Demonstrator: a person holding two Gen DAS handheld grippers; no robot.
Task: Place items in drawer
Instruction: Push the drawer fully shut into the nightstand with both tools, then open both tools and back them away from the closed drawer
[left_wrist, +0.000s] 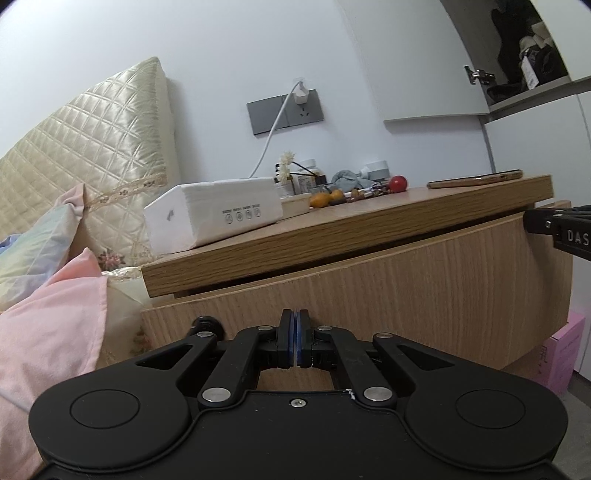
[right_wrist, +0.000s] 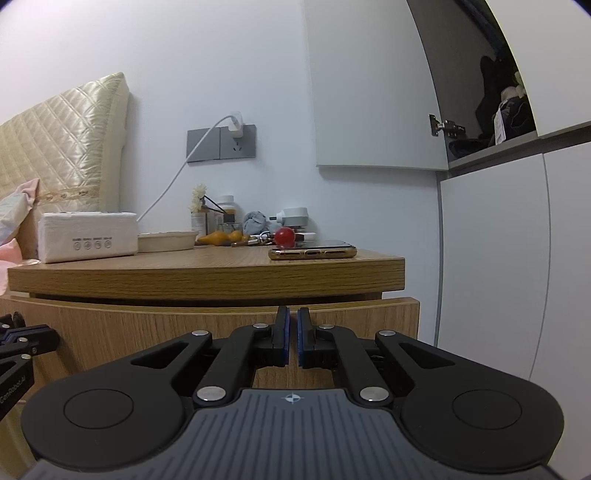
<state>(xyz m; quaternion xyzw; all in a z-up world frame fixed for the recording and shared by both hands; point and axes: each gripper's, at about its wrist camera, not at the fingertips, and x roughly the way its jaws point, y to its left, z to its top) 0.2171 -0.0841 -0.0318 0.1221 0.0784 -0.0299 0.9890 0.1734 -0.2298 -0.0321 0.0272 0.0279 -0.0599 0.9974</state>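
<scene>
Drawer interior hidden in both views; only the drawer front (left_wrist: 369, 291) and a dark slit under the nightstand top (left_wrist: 332, 229) on show, so hard to say whether it stands ajar. Small clutter at the back of the top too tiny to name, beyond a red ball (left_wrist: 398, 182) and some orange pieces (right_wrist: 218, 238).

Left gripper (left_wrist: 294, 341) low and level, pointed at the drawer front, pads pressed together with only a hairline between them, clamped on nothing. Right gripper (right_wrist: 292, 338) likewise low, aimed at the drawer front just under the top's edge, fingers drawn close with a narrow gap remaining, nothing between them.

Phone (right_wrist: 313, 253) lying flat near the front edge at about 12 o'clock in the right view, its end ports plain to see; from the left view only a thin sliver at 1 o'clock. Tissue pack (left_wrist: 212, 214) big and near at 11 o'clock in the left view, smaller at 10 o'clock in the right. Shallow dish (right_wrist: 168, 240) just beside the pack.

Pink box (left_wrist: 563, 354) on the floor at 4 o'clock, left view only. Bedding (left_wrist: 48, 295) filling the left view's 9 o'clock side, barely a corner in the right.
</scene>
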